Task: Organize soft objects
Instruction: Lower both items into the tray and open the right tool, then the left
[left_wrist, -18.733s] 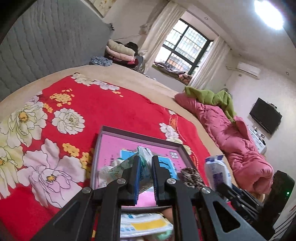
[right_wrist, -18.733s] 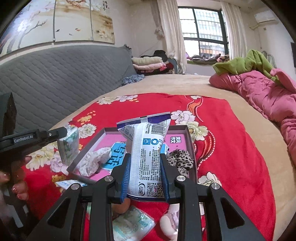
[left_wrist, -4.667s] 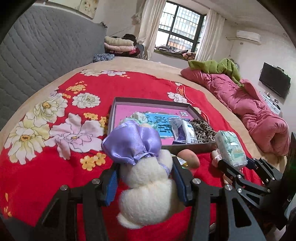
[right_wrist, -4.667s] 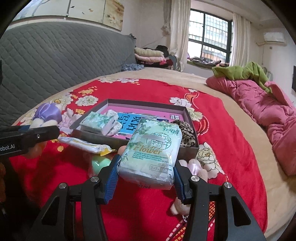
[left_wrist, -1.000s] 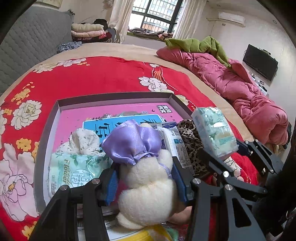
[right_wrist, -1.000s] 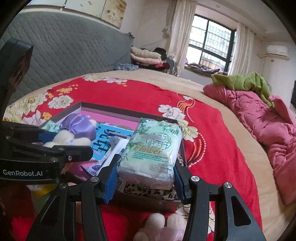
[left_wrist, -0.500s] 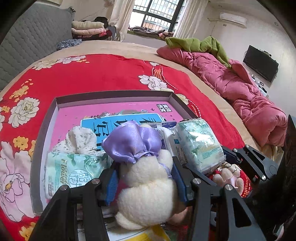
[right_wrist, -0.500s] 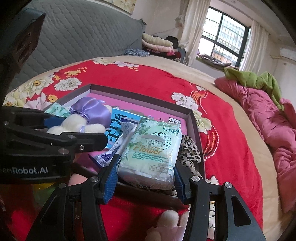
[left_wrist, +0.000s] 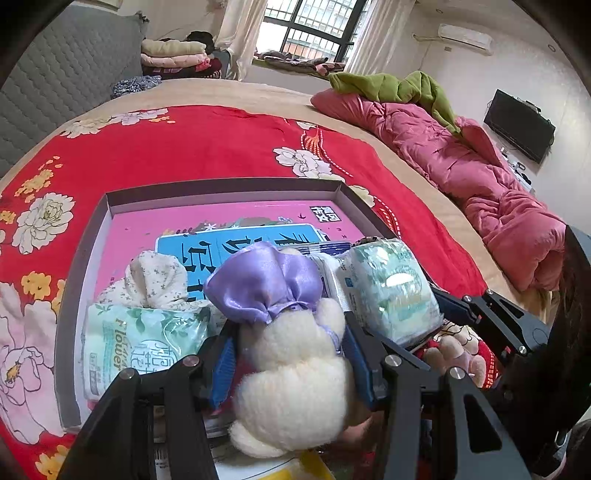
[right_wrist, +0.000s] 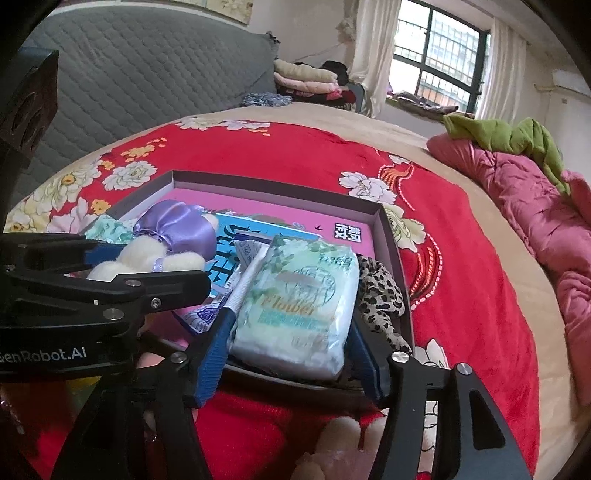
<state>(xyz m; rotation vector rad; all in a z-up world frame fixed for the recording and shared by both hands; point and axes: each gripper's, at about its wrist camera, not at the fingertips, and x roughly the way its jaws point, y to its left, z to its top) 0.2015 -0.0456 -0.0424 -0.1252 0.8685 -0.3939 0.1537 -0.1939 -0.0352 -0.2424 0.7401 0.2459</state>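
Observation:
My left gripper (left_wrist: 290, 354) is shut on a cream plush toy with a purple satin bow (left_wrist: 291, 354), held over the near edge of the grey-rimmed tray (left_wrist: 221, 186). The toy also shows in the right wrist view (right_wrist: 166, 243). My right gripper (right_wrist: 290, 354) has its jaws spread wider than the green "Flower" tissue pack (right_wrist: 299, 306), which rests in the tray's near right part beside a leopard-print cloth (right_wrist: 380, 295). The pack also shows in the left wrist view (left_wrist: 391, 291).
The tray (right_wrist: 280, 192) holds another tissue pack (left_wrist: 144, 339), a white floral cloth (left_wrist: 155, 277) and a blue-white wrapper (right_wrist: 229, 295). A pink plush (right_wrist: 340, 443) lies before the tray on the red floral blanket (left_wrist: 203, 147). A pink quilt (left_wrist: 480, 184) lies right.
The right gripper lowered the tissue pack into the tray's near right part and spread its jaws off it. The left gripper holds the plush, shifted slightly forward over the tray.

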